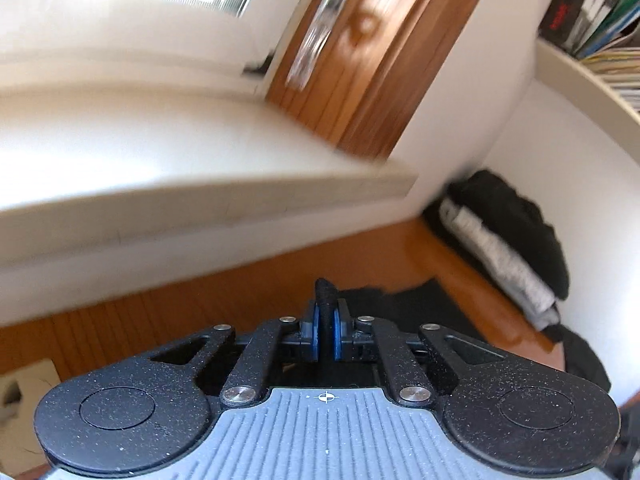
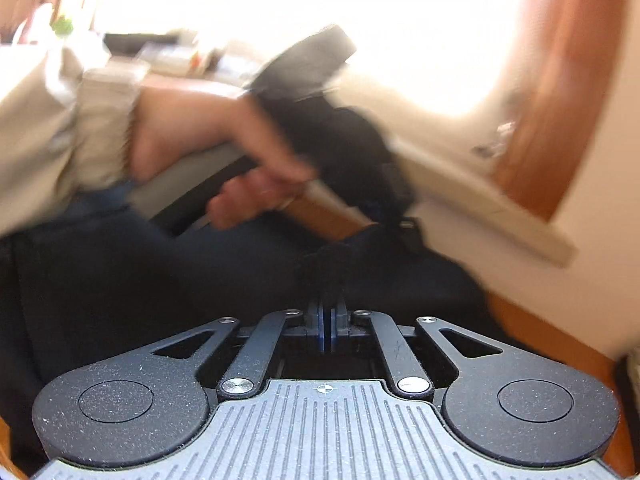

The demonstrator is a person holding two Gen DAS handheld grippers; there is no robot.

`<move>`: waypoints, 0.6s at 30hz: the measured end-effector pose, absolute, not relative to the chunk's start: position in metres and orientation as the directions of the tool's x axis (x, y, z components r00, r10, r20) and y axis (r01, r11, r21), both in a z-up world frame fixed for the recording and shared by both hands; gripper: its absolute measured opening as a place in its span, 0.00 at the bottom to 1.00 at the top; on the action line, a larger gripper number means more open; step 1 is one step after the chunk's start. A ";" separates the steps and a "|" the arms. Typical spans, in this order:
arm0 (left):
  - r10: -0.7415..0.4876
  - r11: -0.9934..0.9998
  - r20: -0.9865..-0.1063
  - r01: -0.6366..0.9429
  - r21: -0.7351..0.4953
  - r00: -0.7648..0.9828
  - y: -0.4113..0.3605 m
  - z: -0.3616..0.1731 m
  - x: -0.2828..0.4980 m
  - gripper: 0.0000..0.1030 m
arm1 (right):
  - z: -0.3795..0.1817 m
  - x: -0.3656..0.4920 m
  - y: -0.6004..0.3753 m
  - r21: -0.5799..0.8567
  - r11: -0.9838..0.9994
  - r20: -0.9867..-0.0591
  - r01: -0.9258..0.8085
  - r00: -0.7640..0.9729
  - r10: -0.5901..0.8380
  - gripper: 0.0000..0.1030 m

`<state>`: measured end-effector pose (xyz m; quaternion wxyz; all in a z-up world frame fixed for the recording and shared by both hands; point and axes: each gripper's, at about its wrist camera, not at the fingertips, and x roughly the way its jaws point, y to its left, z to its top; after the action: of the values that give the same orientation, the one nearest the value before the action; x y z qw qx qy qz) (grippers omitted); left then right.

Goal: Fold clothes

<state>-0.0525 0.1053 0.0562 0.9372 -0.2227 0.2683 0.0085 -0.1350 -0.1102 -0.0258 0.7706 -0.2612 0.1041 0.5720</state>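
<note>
In the left wrist view my left gripper (image 1: pixel 326 314) is shut, its blue pads pinching a raised fold of black garment (image 1: pixel 404 302) that trails off to the right over the wooden surface (image 1: pixel 192 312). My right gripper (image 2: pixel 326 306) is shut in the same way on a bunched edge of the dark garment (image 2: pixel 160 280), which spreads wide to its left. Beyond it, blurred, a person's hand (image 2: pixel 256 160) in a beige sleeve holds the left gripper (image 2: pixel 390 220) at the garment's far edge.
A pile of folded black and grey clothes (image 1: pixel 512 244) lies against the white wall at the right. A white ledge (image 1: pixel 200 196) runs along the far side, with a wooden panel (image 1: pixel 372 60) behind it. A shelf of books (image 1: pixel 600 28) hangs at the upper right.
</note>
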 end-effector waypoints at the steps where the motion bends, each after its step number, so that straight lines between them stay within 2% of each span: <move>1: -0.099 0.903 -0.498 -0.132 -0.408 0.862 0.102 0.066 -0.056 0.07 | -0.017 -0.133 -0.116 -0.283 0.224 -0.441 -0.932 0.335 0.833 0.04; 7: -0.084 0.924 -0.420 -0.087 -0.372 0.904 0.081 0.141 -0.092 0.07 | 0.068 -0.136 -0.159 -0.284 0.290 -0.296 -0.914 0.371 0.880 0.04; 11: -0.050 0.937 -0.382 -0.089 -0.338 0.923 0.082 0.184 -0.132 0.07 | 0.115 -0.150 -0.174 -0.224 0.226 -0.242 -0.948 0.279 0.929 0.04; 13: -0.028 0.941 -0.364 -0.098 -0.323 0.931 0.086 0.202 -0.154 0.07 | 0.131 -0.160 -0.169 -0.199 0.175 -0.236 -0.964 0.220 0.946 0.04; 18: 0.032 0.934 -0.344 -0.151 -0.324 0.938 0.118 0.219 -0.218 0.07 | 0.153 -0.200 -0.132 -0.237 0.072 -0.257 -0.969 0.134 0.957 0.04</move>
<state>-0.2179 0.1181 0.2195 0.9687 -0.1756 0.1690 0.0474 -0.1995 -0.1321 0.1526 0.7319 -0.1768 0.0165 0.6579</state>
